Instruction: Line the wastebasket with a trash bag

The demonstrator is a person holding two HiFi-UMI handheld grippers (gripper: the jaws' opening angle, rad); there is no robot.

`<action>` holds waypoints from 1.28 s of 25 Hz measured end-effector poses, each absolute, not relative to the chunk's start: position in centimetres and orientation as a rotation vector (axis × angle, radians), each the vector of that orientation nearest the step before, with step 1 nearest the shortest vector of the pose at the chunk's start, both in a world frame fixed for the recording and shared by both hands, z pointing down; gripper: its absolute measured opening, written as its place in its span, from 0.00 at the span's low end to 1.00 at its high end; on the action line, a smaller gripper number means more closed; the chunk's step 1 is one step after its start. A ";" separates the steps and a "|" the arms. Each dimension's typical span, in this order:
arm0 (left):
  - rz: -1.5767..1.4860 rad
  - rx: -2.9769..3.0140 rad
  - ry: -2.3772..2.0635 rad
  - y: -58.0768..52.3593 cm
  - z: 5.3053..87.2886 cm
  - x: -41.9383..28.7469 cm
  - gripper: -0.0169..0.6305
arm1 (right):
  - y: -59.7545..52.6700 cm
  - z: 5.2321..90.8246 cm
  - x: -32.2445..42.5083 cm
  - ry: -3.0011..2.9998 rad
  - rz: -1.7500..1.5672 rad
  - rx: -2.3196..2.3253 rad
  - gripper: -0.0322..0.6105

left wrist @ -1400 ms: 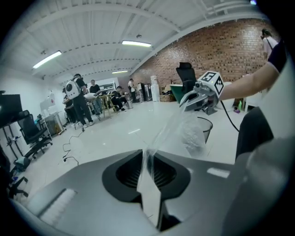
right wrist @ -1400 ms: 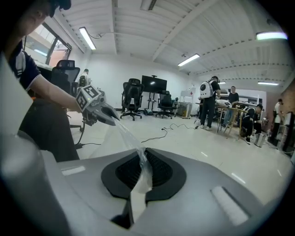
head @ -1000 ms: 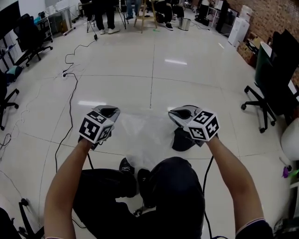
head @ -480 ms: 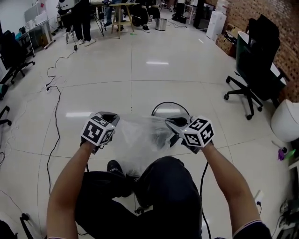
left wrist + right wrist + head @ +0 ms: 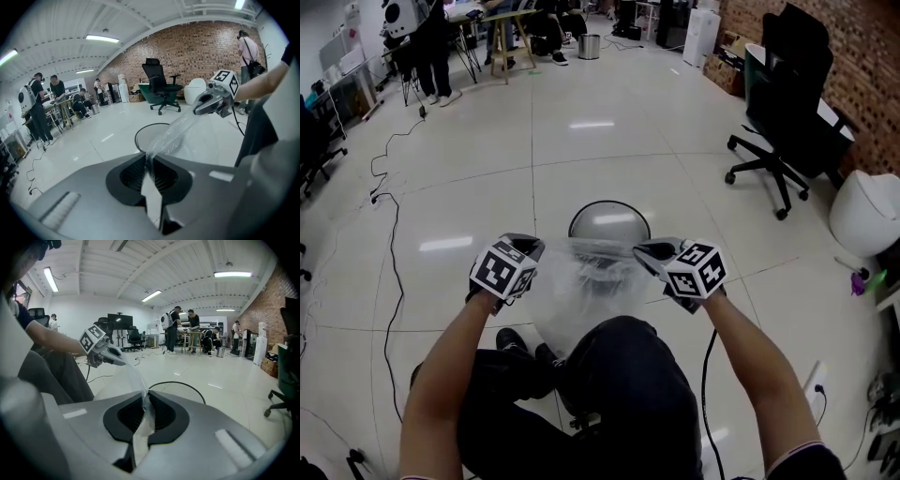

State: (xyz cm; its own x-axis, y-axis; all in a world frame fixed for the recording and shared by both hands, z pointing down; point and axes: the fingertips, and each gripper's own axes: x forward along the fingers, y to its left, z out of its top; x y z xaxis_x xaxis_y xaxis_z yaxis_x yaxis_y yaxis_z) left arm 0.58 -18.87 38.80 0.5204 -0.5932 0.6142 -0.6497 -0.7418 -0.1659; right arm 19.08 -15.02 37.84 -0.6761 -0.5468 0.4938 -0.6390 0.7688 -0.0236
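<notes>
- Clear plastic is seen stretched between two hand-held tools: the trash bag (image 5: 581, 286) is held by its top edge, one corner in each pair of tongs.
- Both jaws of the left tongs (image 5: 529, 247) are shown pressed together on the film, which is drawn taut out of them towards the other tool.
- The right tongs (image 5: 648, 251) are likewise clamped on the opposite corner, with a strip of plastic pinched between the pads.
- The bag is held in the air in front of the person's knees (image 5: 628, 375), and its body is seen hanging down towards them.
- The round, black-rimmed wastebasket (image 5: 609, 219) is stood on the pale tiled floor (image 5: 581, 131) just beyond the bag; in the head view its near rim is overlapped by the bag's upper edge, and whether the two are touching cannot be told.
- A black office chair (image 5: 783, 94) is parked to the right by a brick wall (image 5: 862, 66).
</notes>
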 end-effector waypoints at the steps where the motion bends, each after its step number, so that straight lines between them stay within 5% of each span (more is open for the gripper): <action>1: 1.030 2.671 -1.080 -19.0 39.0 1.3 0.04 | -15.1 37.9 19.8 -2.489 0.273 0.910 0.05; 32: 1.036 2.637 -1.094 -28.9 43.7 8.5 0.04 | -25.1 44.4 27.0 -2.363 0.360 1.050 0.05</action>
State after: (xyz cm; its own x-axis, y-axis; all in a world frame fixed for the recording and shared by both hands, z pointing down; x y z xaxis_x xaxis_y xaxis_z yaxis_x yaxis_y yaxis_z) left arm 8.50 -28.95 43.71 0.5091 -0.5882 0.6283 -0.6596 -0.7356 -0.1542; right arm 27.03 -25.14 44.43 -0.5612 -0.6078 0.5618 -0.7477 0.6634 -0.0291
